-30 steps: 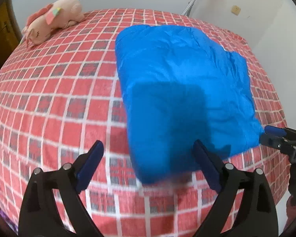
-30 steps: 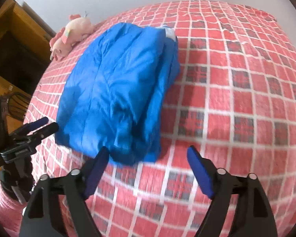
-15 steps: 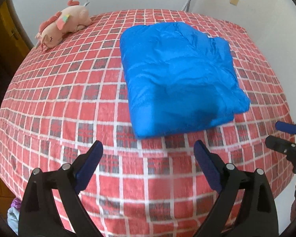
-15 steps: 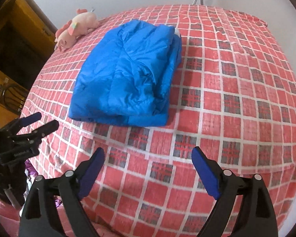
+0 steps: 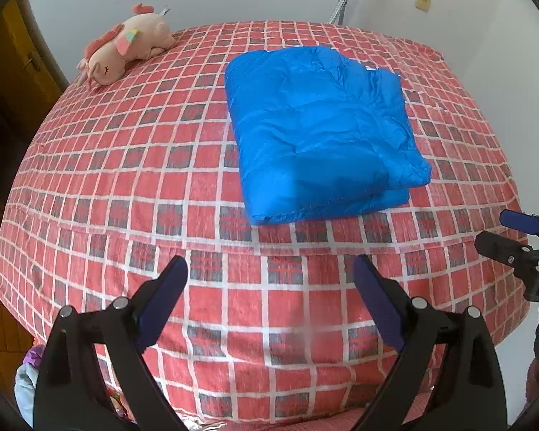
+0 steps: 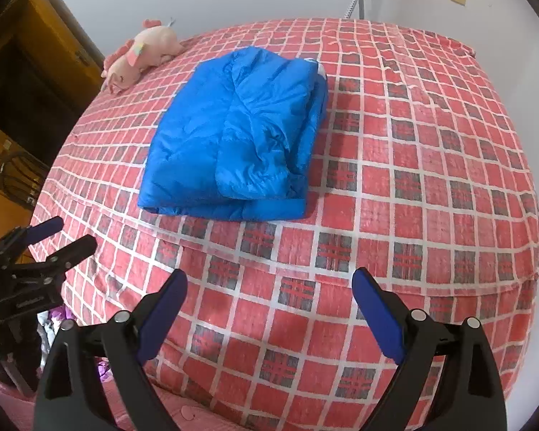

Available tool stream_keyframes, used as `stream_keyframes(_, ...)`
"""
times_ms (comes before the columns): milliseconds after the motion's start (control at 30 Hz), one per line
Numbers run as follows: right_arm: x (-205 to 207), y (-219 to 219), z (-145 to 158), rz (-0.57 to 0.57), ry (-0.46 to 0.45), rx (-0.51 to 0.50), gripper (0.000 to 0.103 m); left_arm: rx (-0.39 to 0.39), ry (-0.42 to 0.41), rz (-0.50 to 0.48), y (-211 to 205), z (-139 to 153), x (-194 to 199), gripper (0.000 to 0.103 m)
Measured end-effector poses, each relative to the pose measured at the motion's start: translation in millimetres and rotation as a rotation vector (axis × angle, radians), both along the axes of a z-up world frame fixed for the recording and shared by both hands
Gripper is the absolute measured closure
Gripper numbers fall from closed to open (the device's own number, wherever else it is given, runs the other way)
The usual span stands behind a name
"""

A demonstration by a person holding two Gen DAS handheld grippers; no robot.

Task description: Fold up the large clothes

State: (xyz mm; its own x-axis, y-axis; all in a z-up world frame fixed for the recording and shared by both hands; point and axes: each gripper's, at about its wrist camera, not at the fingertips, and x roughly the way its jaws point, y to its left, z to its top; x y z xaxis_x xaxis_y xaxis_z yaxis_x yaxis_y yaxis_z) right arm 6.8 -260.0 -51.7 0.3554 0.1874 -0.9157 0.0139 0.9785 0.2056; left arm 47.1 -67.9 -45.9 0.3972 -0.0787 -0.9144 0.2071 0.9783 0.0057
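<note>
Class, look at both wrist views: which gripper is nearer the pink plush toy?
Left. The left gripper is on the plush toy's side of the blue jacket; the right gripper is off the jacket's opposite side.

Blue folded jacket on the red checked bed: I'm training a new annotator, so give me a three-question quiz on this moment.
1. True or false: the puffy blue folded jacket is gripped by the left tongs.
2. What lies near the far corner of the red checked bedspread? A) a grey pillow B) a pink plush unicorn toy C) a folded white towel
3. Fill in: the right tongs are ____ with nothing between the pads.

Key: 1 false, both tongs hang apart from the jacket, over the near edge of the bed. 2 B, the toy. 3 open.
</note>
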Motion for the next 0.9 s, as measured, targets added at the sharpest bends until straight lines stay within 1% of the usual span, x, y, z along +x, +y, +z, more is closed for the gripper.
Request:
stream_keyframes(433,-10.1,4.8,3.3,-0.004,0.009,-0.015,0.01,-0.015,-0.016,0.015,5.0,10.5,-13.4,0.011)
stream_keyframes(900,-16.3,6.3,5.2,-0.009,0.008,-0.012,0.01,-0.014,-0.016,0.02,5.4,10.6,-16.4,0.011)
